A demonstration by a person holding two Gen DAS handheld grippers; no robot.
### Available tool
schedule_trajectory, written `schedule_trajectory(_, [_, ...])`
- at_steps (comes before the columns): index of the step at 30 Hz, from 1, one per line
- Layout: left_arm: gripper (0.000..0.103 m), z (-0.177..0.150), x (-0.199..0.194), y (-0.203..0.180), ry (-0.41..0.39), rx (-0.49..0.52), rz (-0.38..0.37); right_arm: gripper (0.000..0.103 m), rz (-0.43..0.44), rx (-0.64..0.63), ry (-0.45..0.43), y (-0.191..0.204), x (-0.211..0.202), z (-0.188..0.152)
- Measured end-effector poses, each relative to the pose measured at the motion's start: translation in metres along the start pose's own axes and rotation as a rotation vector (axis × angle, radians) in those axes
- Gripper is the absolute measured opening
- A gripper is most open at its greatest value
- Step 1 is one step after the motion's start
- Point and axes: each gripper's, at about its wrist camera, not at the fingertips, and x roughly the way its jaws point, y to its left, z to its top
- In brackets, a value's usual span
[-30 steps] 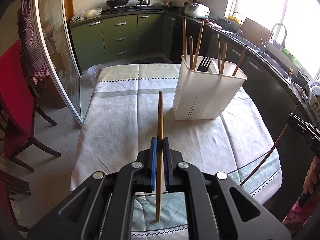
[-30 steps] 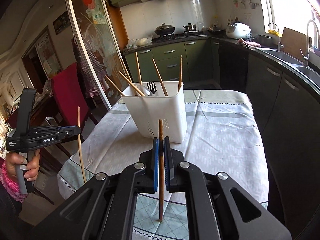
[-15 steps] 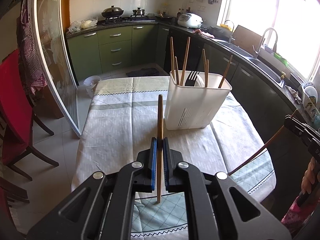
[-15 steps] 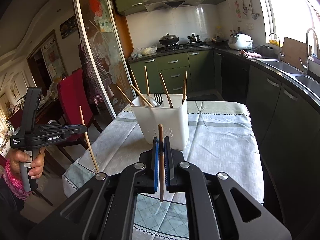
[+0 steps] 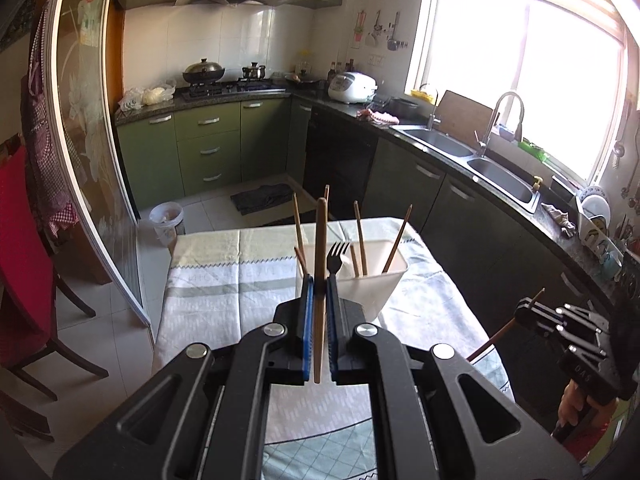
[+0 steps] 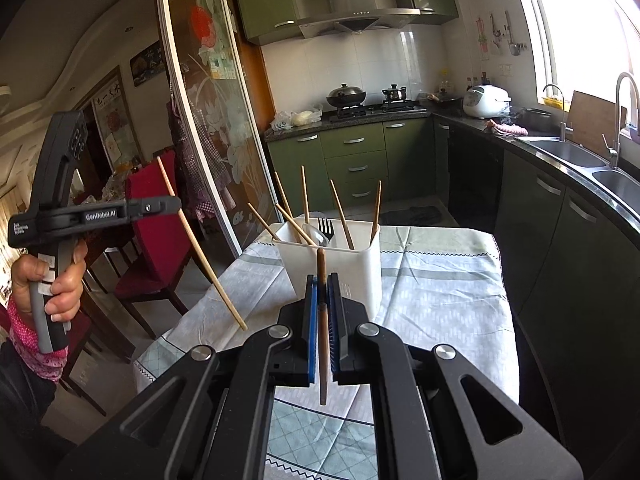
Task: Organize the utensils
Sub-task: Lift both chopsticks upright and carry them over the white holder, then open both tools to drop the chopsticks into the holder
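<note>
A white utensil holder stands on the clothed table, holding several wooden chopsticks and a black fork. My left gripper is shut on a wooden chopstick, held upright well above the table's near end. My right gripper is shut on another wooden chopstick, also raised, short of the holder. The left gripper with its chopstick shows at the left of the right wrist view; the right gripper shows at the right of the left wrist view.
A red chair and a glass sliding door stand left of the table. Dark counters with a sink run along the right. Green cabinets and a stove are behind. A small bin sits on the floor.
Both grippers have risen and tilted up, each still holding its chopstick. The holder now looks lower and farther away in both views.
</note>
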Motion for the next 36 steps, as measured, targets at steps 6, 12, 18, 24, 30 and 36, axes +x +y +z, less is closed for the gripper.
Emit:
schedule_trajectory(6, [0.006, 0.043, -0.012, -0.01, -0.11, 0.005, -0.001, 0.006, -0.014, 0.021, 0.005, -0.008, -0.004, -0.005])
schedule_trajectory(12, [0.006, 0.075, -0.002, -0.021, -0.179, 0.003, 0.0, 0.006, -0.024, 0.034, -0.008, -0.015, -0.011, -0.004])
schedule_trajectory(18, [0.006, 0.088, 0.029, -0.027, -0.169, 0.015, 0.04, 0.006, -0.031, 0.038, -0.01, -0.017, -0.017, -0.004])
schedule_trajectory(24, [0.006, 0.077, 0.076, -0.023, -0.075, 0.017, 0.056, 0.006, -0.039, 0.035, -0.017, -0.017, -0.022, 0.0])
schedule_trajectory(30, [0.014, 0.059, 0.109, -0.013, 0.005, 0.005, 0.068, 0.006, -0.027, 0.023, -0.036, -0.009, -0.024, 0.013])
schedule_trajectory(36, [0.039, 0.057, 0.079, -0.001, -0.08, -0.03, 0.061, 0.006, -0.033, -0.006, -0.115, -0.001, -0.031, 0.053])
